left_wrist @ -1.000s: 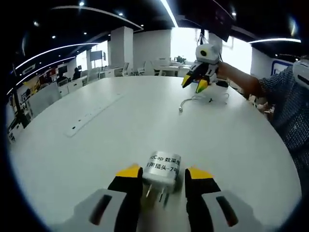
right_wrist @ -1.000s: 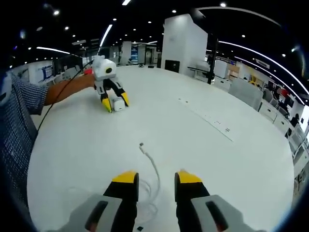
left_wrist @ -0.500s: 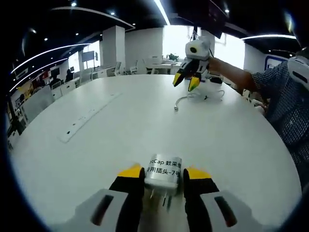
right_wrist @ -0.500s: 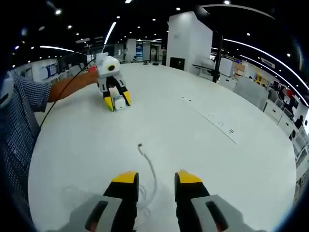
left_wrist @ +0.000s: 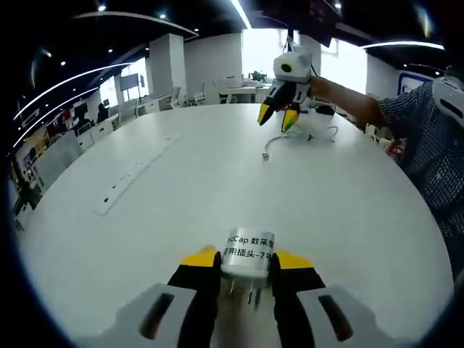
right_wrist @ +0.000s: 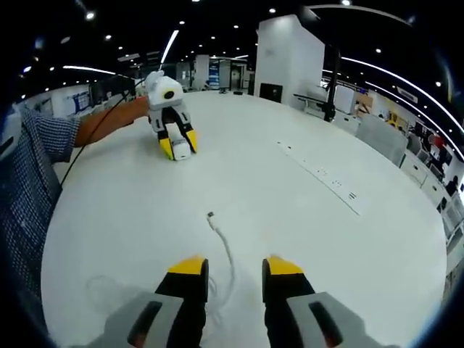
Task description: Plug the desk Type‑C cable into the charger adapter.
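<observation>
Left gripper view: my left gripper (left_wrist: 243, 262) has its jaws clamped on the charger adapter (left_wrist: 246, 252) at 6 o'clock, prongs toward the camera. The right gripper (left_wrist: 278, 118) hangs at 1 o'clock over the Type-C cable (left_wrist: 293, 139).

Right gripper view: my jaws stand apart, holding nothing. The cable's free end lies at center on the white table (right_wrist: 275, 217), its coil between the jaws at 6 o'clock.

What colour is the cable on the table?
White. The cable shows best in the right gripper view, lying on the table.
</observation>
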The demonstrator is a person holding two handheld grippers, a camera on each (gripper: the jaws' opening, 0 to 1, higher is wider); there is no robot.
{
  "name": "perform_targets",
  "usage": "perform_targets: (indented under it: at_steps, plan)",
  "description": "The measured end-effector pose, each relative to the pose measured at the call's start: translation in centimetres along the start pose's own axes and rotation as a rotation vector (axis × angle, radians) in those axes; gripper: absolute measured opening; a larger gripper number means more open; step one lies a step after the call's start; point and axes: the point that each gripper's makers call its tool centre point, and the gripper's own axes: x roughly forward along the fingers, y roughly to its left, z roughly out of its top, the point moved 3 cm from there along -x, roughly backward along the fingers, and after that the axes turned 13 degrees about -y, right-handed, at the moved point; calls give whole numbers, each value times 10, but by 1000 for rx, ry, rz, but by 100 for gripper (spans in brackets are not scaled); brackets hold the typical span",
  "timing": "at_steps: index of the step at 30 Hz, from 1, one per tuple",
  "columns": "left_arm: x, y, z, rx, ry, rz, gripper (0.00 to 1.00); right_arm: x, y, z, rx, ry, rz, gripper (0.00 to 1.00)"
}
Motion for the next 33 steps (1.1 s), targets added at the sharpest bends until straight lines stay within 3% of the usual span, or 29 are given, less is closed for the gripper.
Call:
perform_targets:
  at_steps: [15, 23, 33]
  plan:
    - [5, -8, 2, 1, 8, -6, 27, 8, -3, -3, -25, 26, 27, 31]
    - [8, -7, 5, -4, -20, 7, 27, 20, -2, -5, -61, 56, 53, 29]
    - [13, -13, 8, 4, -37, -27, 27, 36, -2, -6, -81, 67, 114, 25]
